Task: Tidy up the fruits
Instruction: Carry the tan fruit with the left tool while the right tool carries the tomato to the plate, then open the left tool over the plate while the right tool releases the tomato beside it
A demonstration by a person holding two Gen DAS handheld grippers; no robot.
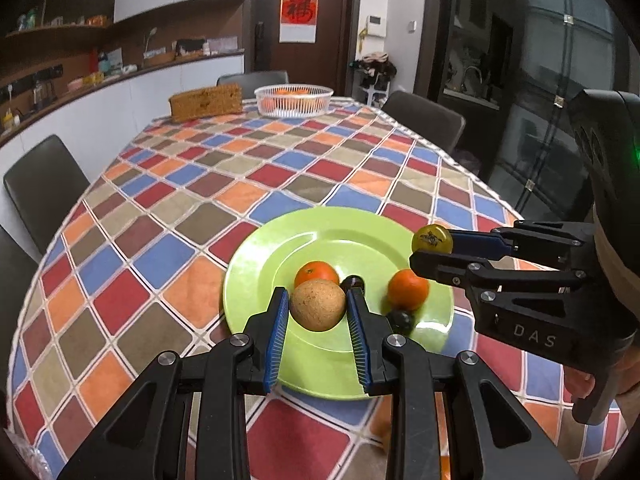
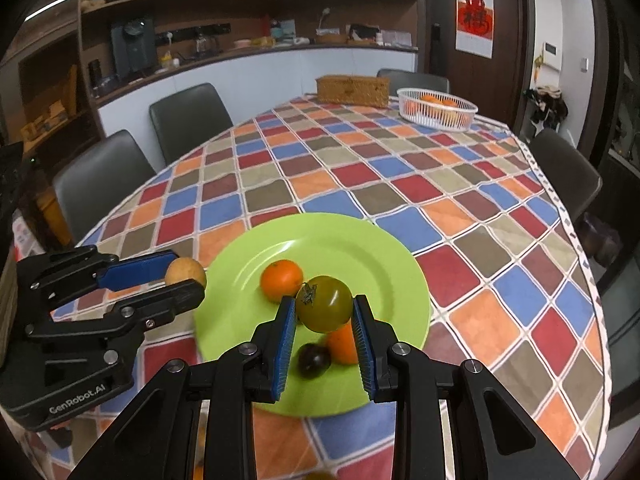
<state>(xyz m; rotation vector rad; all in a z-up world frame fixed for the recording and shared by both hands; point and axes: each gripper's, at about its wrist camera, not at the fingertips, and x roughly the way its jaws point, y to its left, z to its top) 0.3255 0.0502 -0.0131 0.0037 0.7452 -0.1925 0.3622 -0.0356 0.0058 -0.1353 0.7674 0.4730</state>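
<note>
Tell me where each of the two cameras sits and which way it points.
Left wrist: rides the left gripper, looking along its fingers across the table toward the door; holds a tan round fruit; right gripper shows at right.
Right wrist: rides the right gripper, same heading; holds a green tomato; left gripper shows at left.
Shared: green plate, white basket.

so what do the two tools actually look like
Both are black plastic linkages with silver screws and ribbed blue pads. The right tool is marked "DAS" and shows a green light; the left tool reads "GenRobot.AI".
</note>
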